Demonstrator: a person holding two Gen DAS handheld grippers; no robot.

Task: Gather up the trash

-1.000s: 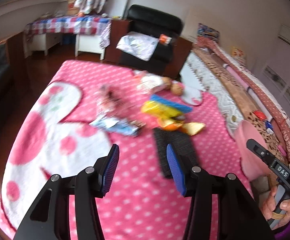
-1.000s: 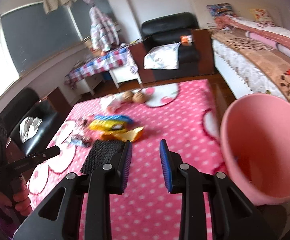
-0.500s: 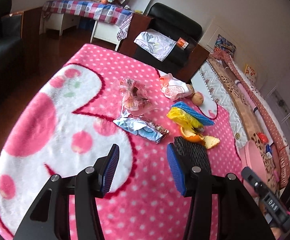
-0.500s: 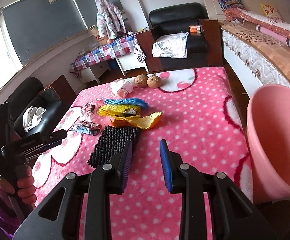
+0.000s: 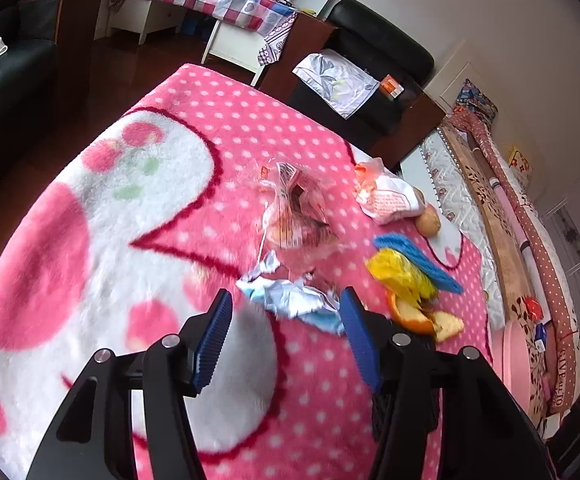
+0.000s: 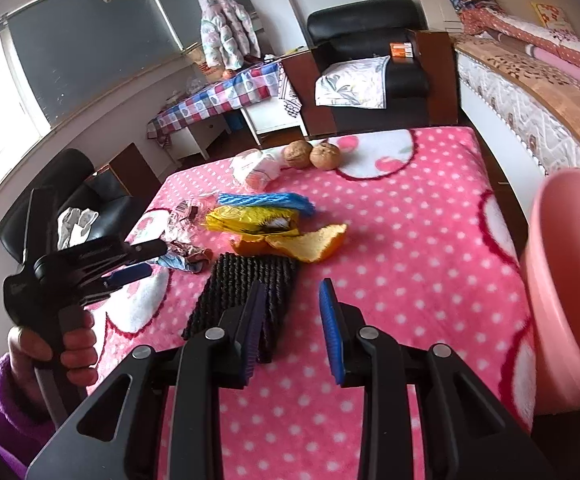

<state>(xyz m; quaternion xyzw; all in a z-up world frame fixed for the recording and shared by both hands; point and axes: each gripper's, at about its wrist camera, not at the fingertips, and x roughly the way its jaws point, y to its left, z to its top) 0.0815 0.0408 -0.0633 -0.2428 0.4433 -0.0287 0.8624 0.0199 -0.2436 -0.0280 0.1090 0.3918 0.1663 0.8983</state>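
Observation:
My left gripper (image 5: 285, 340) is open, its blue pads on either side of a crumpled silver-blue wrapper (image 5: 290, 298) on the pink dotted blanket (image 5: 217, 128). Beyond it lie a clear plastic bag (image 5: 296, 216), a white-orange bag (image 5: 390, 200), a yellow wrapper (image 5: 402, 276), a blue strip (image 5: 414, 256) and orange peel (image 5: 422, 318). My right gripper (image 6: 290, 320) is open and empty above a black mesh pad (image 6: 249, 284). The left gripper (image 6: 129, 270) shows in the right wrist view, over the wrapper (image 6: 181, 260). A pink bucket (image 6: 566, 280) stands at the right.
Two brown round fruits (image 6: 310, 155) lie at the blanket's far end. A black armchair (image 6: 370, 52) with a cushion, a checked-cloth table (image 6: 217, 100) and a bed (image 6: 530, 88) surround the blanket. A black sofa (image 5: 5, 64) stands on the left.
My left gripper moved forward and down until its open fingers flank the silver-blue wrapper. The right gripper drifted slightly forward over the black mesh pad, staying open.

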